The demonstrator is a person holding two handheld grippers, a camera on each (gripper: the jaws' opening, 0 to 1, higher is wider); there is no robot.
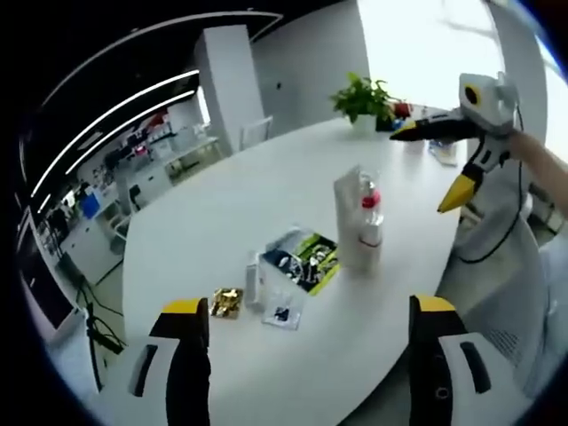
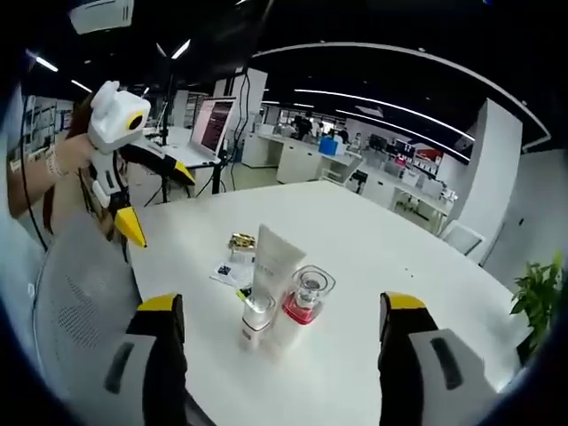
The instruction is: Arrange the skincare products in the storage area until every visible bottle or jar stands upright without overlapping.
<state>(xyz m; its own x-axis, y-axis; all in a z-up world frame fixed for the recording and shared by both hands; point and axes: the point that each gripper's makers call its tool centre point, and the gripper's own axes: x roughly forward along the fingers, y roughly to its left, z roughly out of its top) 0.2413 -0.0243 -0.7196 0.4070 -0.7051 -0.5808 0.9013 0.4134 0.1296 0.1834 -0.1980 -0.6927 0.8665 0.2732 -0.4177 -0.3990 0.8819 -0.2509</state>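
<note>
On the round white table (image 1: 195, 231) a white tube (image 1: 351, 217) stands upright, with a clear-topped bottle with a red band (image 1: 371, 202) close beside it. From the other side the tube (image 2: 275, 262), the red-banded bottle (image 2: 306, 297) and a small white bottle (image 2: 257, 321) stand tightly grouped. My left gripper (image 1: 306, 355) is open, short of the table's near edge; it also hangs open at the upper left (image 2: 158, 200). My right gripper (image 2: 284, 351) is open just short of the group and shows raised beyond it (image 1: 430, 164).
Flat printed packets (image 1: 302, 257), a clear sachet (image 1: 284, 311) and a small gold item (image 1: 226, 302) lie near the products. A potted plant (image 1: 364, 98) stands at the table's far edge. A mesh chair (image 2: 80, 302) is by the table, and a laptop (image 2: 211, 124) stands behind.
</note>
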